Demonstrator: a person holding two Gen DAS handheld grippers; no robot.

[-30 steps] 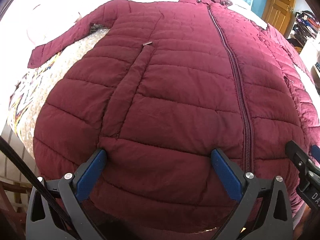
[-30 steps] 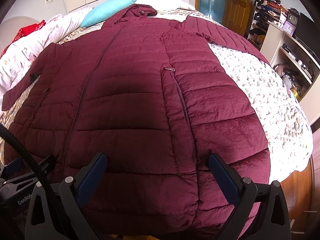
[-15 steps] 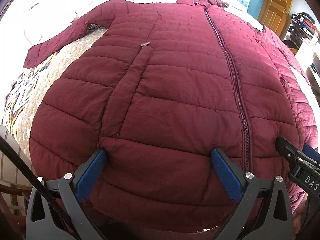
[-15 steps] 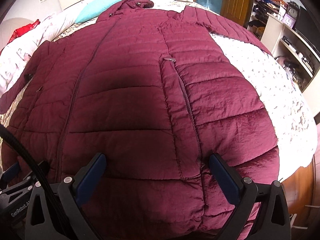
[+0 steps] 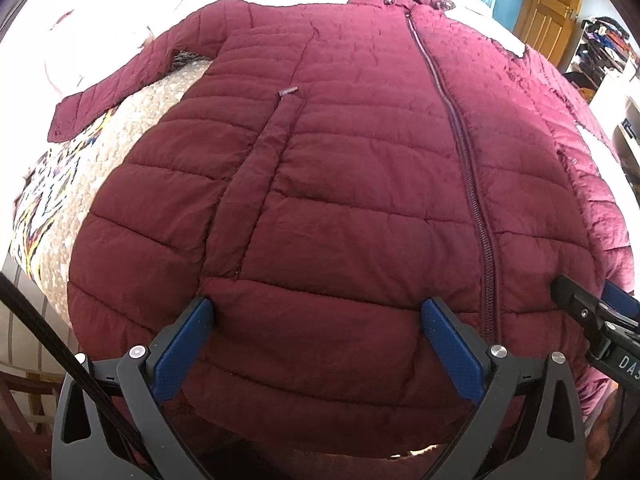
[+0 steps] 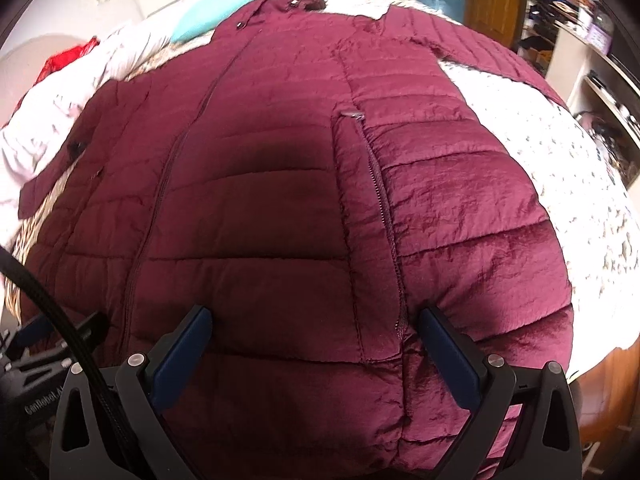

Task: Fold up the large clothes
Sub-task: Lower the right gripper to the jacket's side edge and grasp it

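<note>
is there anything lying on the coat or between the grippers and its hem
Nothing visible. The coat lies spread flat on the bed with nothing on top, and the open left gripper and right gripper sit right over its hem.

Each hand-held gripper [image 5: 316, 312] [image 6: 314, 312] has a dark grey frame, blue finger pads [image 5: 180, 352], silver screws [image 5: 498, 351], and a black braided cable [image 6: 48, 312] alongside.
</note>
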